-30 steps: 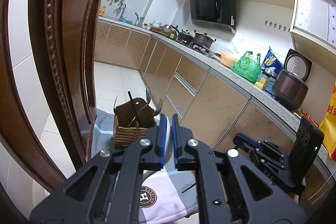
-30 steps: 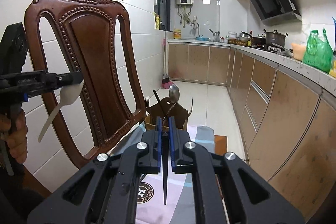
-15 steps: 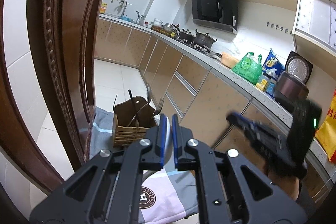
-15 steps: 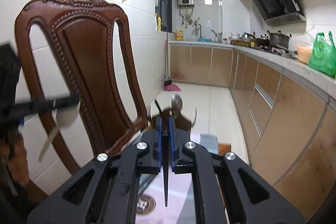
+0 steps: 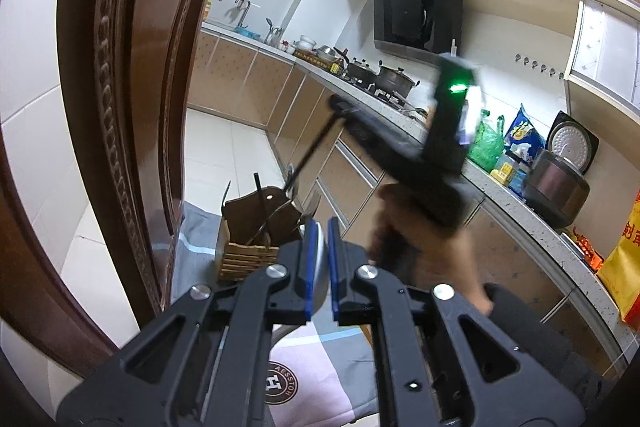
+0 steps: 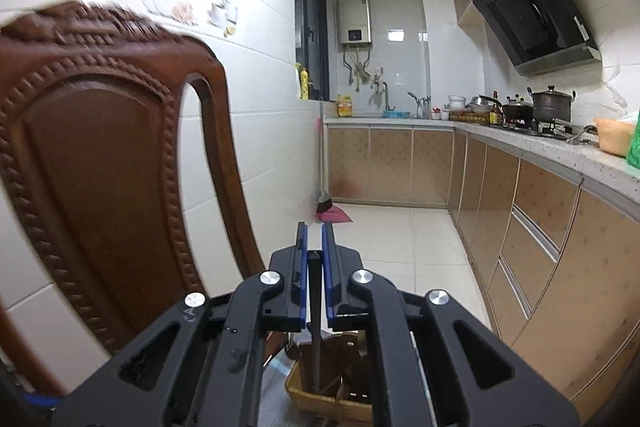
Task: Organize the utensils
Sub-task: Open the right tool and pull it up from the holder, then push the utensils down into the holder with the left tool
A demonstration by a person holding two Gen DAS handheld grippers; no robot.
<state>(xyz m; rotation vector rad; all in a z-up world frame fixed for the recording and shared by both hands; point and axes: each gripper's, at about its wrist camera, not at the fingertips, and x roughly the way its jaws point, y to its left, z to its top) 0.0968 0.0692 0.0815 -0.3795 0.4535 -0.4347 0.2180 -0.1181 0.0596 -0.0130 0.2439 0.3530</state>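
A wooden utensil holder (image 5: 248, 253) with several utensils in it stands on a cloth-covered seat; it also shows low in the right wrist view (image 6: 320, 393). My left gripper (image 5: 320, 267) is shut on a white plastic spoon (image 5: 319, 277), short of the holder. My right gripper (image 6: 314, 267) is shut on a dark chopstick (image 6: 315, 331) that hangs down into the holder. In the left wrist view the right gripper (image 5: 340, 105) is above the holder, with the chopstick (image 5: 312, 151) slanting down toward it.
A carved wooden chair back (image 5: 132, 87) rises on the left, close to both grippers, also in the right wrist view (image 6: 104, 155). A kitchen counter (image 5: 460, 163) with pots and bags runs along the right. A checked cloth (image 5: 320, 367) covers the seat.
My right gripper has swung forward and up over the holder, bringing the chopstick's tip down into it. My left gripper with the spoon has barely moved.
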